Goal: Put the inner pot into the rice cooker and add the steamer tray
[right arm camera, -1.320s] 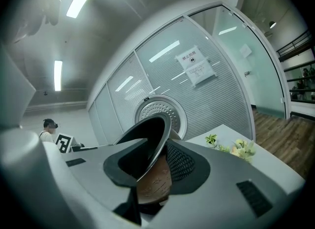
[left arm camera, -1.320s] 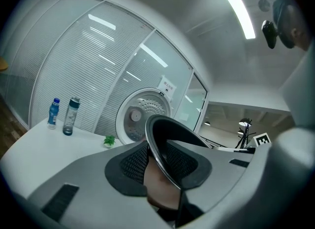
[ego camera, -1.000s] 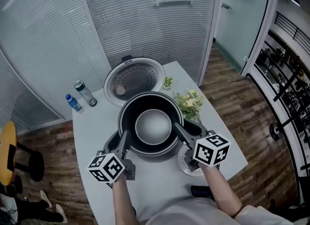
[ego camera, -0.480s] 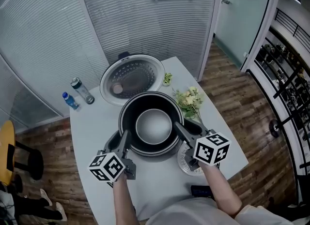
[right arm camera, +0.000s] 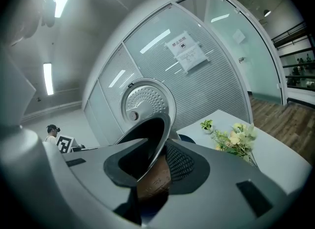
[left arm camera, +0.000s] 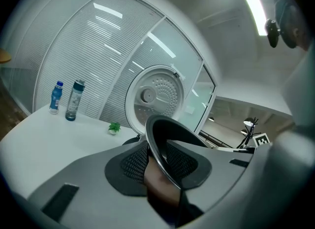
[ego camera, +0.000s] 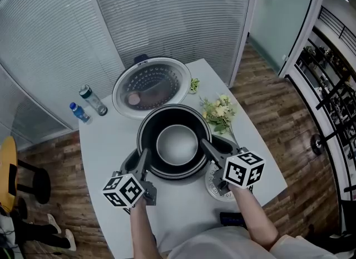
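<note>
The black inner pot (ego camera: pixel 176 143), with a shiny grey bottom, hangs level over the dark rice cooker body (ego camera: pixel 229 142). The cooker's round perforated lid (ego camera: pixel 149 82) stands open behind it. My left gripper (ego camera: pixel 143 162) is shut on the pot's left rim (left arm camera: pixel 162 139), my right gripper (ego camera: pixel 207 147) on its right rim (right arm camera: pixel 153 142). In each gripper view the thin rim sits clamped between the ribbed pads. The silver steamer tray (ego camera: pixel 213 184) lies on the table under my right gripper, partly hidden.
The white table (ego camera: pixel 105 141) also carries two bottles (ego camera: pixel 89 99) at the far left, a spray of flowers (ego camera: pixel 219 113) at the right, a small green plant (ego camera: pixel 193 85) and a black item (ego camera: pixel 231 219) near the front edge. Glass walls close off the back.
Both grippers have sunk a little with the pot still clamped between them. The open lid now sits slightly farther up and left in the head view.
</note>
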Available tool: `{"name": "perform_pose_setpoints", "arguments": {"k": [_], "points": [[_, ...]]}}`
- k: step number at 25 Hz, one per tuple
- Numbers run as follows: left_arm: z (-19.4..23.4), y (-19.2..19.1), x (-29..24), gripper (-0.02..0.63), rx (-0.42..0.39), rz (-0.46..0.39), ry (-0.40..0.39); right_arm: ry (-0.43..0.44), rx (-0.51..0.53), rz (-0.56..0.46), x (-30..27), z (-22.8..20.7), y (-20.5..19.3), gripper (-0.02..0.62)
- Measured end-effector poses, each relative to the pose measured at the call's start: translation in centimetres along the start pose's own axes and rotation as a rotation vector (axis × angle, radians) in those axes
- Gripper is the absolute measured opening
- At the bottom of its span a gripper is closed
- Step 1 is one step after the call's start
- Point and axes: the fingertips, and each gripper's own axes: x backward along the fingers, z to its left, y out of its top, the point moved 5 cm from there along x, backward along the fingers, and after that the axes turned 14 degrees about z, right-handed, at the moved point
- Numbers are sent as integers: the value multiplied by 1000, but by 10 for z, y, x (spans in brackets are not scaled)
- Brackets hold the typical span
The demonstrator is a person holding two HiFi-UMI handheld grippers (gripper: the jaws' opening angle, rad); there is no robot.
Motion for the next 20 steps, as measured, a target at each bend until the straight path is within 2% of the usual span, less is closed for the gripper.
{"name": "perform_pose_setpoints", "arguments": {"k": [11, 20], "points": [[10, -11, -16, 124, -1, 47, 26, 3, -18, 45, -14, -15, -9, 121], [19, -17, -26, 124, -48, 104, 92, -6, -6, 92, -25, -21, -13, 127]]}}
